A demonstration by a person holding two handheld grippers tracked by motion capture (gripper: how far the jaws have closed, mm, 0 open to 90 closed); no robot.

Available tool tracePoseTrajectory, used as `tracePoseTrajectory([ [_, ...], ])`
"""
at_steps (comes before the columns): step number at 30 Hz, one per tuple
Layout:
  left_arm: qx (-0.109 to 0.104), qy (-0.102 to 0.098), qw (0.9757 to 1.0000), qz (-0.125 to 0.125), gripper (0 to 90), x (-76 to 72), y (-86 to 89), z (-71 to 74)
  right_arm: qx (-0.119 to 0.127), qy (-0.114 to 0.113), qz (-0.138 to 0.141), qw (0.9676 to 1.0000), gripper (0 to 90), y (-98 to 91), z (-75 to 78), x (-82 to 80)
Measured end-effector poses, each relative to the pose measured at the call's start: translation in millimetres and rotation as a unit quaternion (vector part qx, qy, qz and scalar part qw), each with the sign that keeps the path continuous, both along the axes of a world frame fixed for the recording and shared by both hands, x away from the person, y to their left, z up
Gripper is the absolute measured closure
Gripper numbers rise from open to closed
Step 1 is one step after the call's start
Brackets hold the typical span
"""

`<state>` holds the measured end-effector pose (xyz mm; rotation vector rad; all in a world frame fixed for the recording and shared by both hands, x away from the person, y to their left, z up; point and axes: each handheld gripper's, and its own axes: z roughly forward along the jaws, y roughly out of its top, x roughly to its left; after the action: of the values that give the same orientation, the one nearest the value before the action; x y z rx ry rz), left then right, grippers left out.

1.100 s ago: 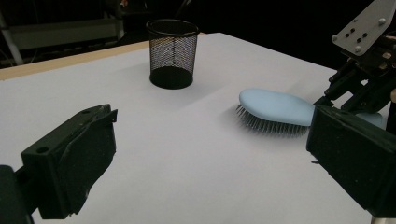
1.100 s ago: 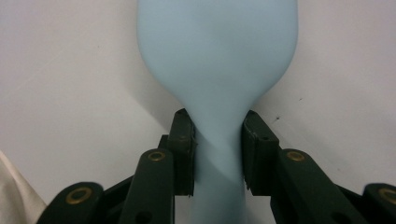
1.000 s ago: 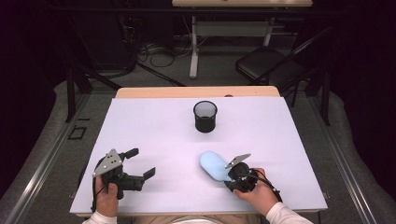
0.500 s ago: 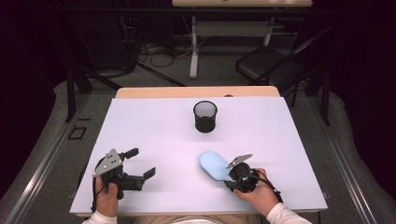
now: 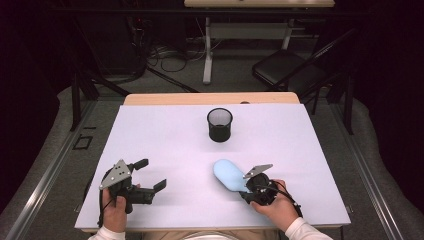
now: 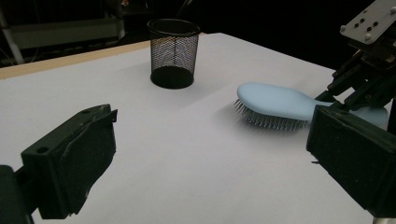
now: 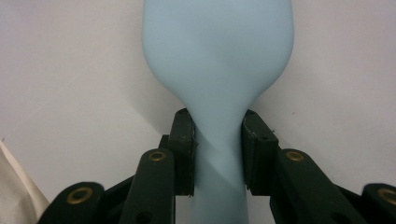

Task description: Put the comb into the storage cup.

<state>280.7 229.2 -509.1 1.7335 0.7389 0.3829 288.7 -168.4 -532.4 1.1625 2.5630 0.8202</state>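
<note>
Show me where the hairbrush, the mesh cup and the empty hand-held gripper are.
hairbrush [image 6: 273, 99]: left gripper view, back of its head.
mesh cup [image 5: 219, 125]: high view, its side wall.
left hand-held gripper [image 5: 151, 174]: high view, between its open jaws.

High view overlooks table [image 5: 165, 150]; gripper views sit low, close.

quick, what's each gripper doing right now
left gripper: open, holding nothing, resting low over the table.
right gripper: closed on the handle of the light blue hairbrush.
</note>
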Motion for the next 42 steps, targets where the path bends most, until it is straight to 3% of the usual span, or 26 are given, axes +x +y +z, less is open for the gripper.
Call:
tracePoseTrajectory([
  [42,-0.006,0.002,1.0000,0.002,1.3,1.1,0.2,-1.3,0.065,-0.052,-0.019,0.9964,69.4,0.1,37.8,17.5],
])
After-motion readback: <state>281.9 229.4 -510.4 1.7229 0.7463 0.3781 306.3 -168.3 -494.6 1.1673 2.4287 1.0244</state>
